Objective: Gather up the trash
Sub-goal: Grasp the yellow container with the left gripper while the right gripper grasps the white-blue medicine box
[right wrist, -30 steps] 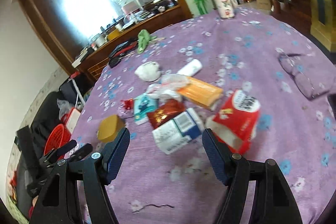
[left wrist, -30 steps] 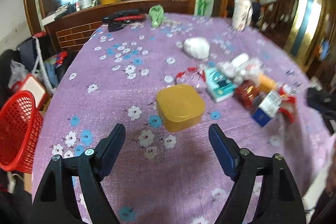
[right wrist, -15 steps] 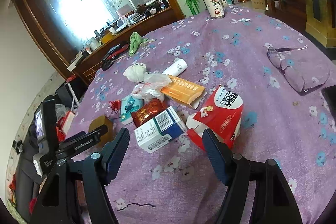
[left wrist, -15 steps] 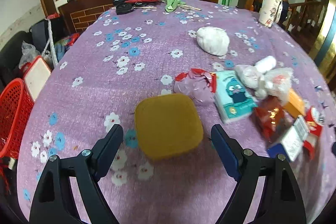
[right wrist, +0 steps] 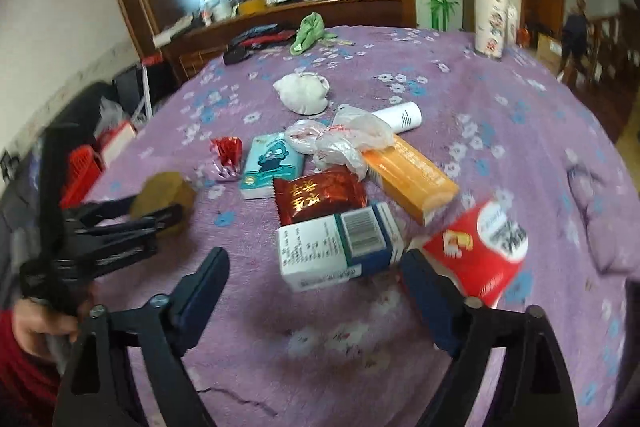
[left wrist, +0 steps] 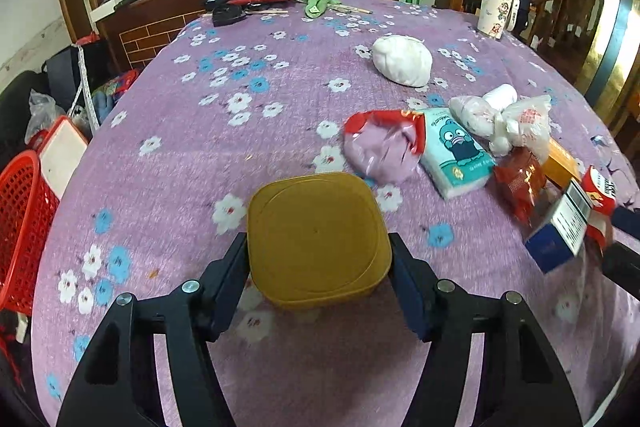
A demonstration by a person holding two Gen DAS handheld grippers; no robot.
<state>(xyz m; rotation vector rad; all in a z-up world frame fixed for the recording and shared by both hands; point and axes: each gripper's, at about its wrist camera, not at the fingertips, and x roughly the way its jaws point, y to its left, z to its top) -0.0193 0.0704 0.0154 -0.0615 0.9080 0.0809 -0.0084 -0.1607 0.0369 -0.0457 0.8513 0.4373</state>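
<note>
A yellow box (left wrist: pixel 318 241) is flanked at lower centre by the closing left gripper (left wrist: pixel 318 277); the right gripper (right wrist: pixel 314 281), opening wide, is held empty before a white-and-blue carton (right wrist: pixel 340 247).

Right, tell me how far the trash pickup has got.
Nothing looks collected yet: the wrappers, boxes and bags still litter the table. In hand: the left gripper is closing around the yellow container; the right gripper is opening near the blue-and-white box. All the rest remains.
</note>
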